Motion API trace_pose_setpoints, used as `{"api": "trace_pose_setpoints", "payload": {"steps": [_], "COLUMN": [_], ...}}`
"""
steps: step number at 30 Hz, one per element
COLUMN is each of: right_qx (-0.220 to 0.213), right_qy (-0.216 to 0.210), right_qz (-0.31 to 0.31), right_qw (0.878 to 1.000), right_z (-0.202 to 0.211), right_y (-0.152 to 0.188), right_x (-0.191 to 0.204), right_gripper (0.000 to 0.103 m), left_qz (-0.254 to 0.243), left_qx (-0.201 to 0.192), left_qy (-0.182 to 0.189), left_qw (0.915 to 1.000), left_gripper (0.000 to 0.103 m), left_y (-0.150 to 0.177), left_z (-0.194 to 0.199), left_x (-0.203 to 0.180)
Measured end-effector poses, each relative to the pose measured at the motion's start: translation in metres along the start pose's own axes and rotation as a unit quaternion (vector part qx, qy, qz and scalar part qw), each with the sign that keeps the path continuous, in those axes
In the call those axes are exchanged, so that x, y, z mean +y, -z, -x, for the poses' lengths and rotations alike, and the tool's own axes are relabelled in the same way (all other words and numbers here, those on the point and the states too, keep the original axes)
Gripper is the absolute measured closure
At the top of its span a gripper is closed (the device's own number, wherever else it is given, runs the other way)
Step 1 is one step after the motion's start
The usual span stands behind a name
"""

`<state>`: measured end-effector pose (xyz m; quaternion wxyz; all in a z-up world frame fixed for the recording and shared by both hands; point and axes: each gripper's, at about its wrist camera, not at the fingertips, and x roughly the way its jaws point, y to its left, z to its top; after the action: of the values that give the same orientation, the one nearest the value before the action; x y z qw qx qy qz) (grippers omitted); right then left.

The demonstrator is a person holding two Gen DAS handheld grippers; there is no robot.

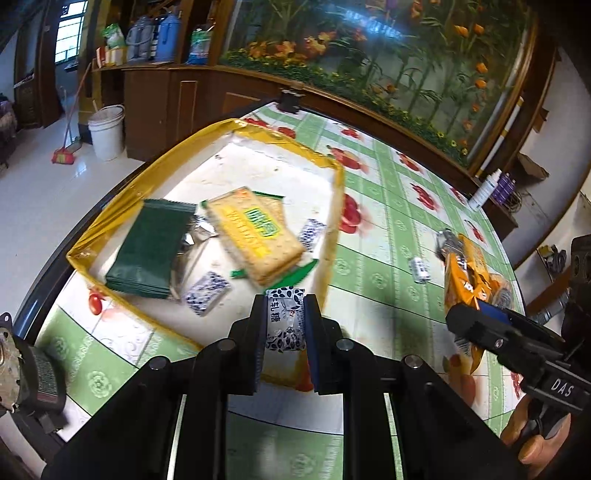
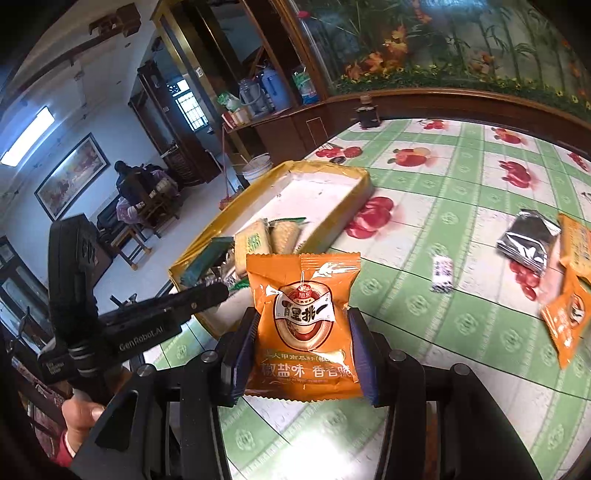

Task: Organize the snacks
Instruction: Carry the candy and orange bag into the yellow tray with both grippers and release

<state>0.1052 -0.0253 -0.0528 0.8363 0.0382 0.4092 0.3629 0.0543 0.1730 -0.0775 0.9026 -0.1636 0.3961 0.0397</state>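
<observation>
Left wrist view: left hand-held gripper (image 1: 285, 321) clamps a blue-and-white candy (image 1: 285, 319) over the yellow-rimmed box (image 1: 110, 206).
Right wrist view: right hand-held gripper (image 2: 302, 349) grips an orange seed packet (image 2: 303, 325) above the tabletop (image 2: 461, 229), near the box.

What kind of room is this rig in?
Most likely a home living or dining room: a fruit-print tablecloth on the table, dark wooden cabinets holding thermos jugs, and a broom beside a white bucket.

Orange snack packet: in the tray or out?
Out. The orange snack packet is clamped in the right gripper, above the tablecloth, short of the tray.
</observation>
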Motion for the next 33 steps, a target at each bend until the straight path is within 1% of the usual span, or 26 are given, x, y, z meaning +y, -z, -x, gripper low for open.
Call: {"api": "trace_pose_setpoints", "payload": {"steps": [6,10,16,20,23,33], "right_qx": [-0.001,-0.007,-0.019,-0.018,-0.018,-0.008], "right_qy": [-0.010,-0.022,-0.032,-0.034,-0.029,-0.018], "right_qz": [-0.001,0.001,0.003,0.013,0.019,0.033], "right_qw": [1.000,1.000,0.999,0.999,0.999,0.999], "right_z": [-0.024,-0.042,-0.078,-0.097,-0.106,-0.122], "right_y": [-0.017,-0.033,-0.060,-0.068,-0.072,-0.077], "right_x": [0.004,0.008,0.015,0.024,0.027,0.035], "right_gripper": [0.055,0.055,0.055,0.055,0.055,0.055], "left_qz": [0.016,0.020,0.016,0.007,0.001,0.004], "left_qx": [0.005,-0.005,-0.022,-0.032,-0.037,-0.036], "left_qy": [-0.018,-0.035,-0.077,-0.104,-0.116,-0.126], "left_qw": [0.9997,0.9992,0.9967,0.9941,0.9925,0.9913], "left_gripper": [0.087,0.087,0.086,0.086,0.086,0.086], "left_y": [-0.007,-0.015,-0.028,-0.034,-0.036,-0.041], "left_z": [-0.011,-0.013,-0.016,-0.019,-0.021,-0.025], "left_x": [0.019,0.025,0.030,0.029,0.028,0.034]}}
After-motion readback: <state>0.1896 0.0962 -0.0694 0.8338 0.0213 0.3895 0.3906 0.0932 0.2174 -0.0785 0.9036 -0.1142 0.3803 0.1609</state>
